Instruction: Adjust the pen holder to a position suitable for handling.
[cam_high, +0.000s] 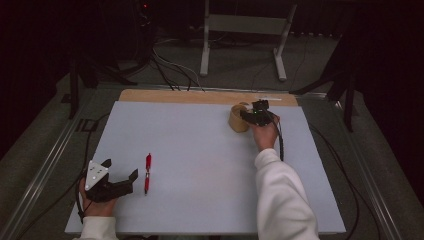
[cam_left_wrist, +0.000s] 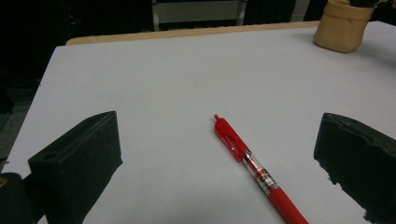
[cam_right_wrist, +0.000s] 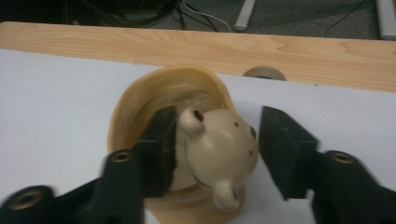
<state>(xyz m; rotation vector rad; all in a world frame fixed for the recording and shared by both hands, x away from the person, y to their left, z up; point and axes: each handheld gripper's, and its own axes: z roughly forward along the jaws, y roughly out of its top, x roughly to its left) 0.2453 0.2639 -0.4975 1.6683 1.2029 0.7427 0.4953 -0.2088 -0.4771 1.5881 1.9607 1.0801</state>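
Two grippers are working at a pale table, one in each hand of a person in white sleeves. Far across the table, near the wooden strip at its back edge, the right gripper is reaching down over a tan cup. Its jaws are standing on both sides of a small cream bear-shaped piece with little round ears and tiny holes, which is sitting on the cup like a lid or a topper. One jaw is pushed up against the bear's side, inside the cup's rim. The other jaw is showing a thin gap next to the bear, so the squeeze is looking not quite finished, though the picture is a bit blurry there and I cannot be sure. So the job in hand seems to be grabbing the bear piece. Next, the jaws are going to need to pinch it firmly on both sides, and then lift it straight up so the cup is not tipping over. Close to the person, the left gripper is resting low on the table with its jaws wide open and holding nothing. A red pen is lying flat between those open jaws, touching neither one. It is lying well apart from the cup. That hand looks to be waiting its turn.
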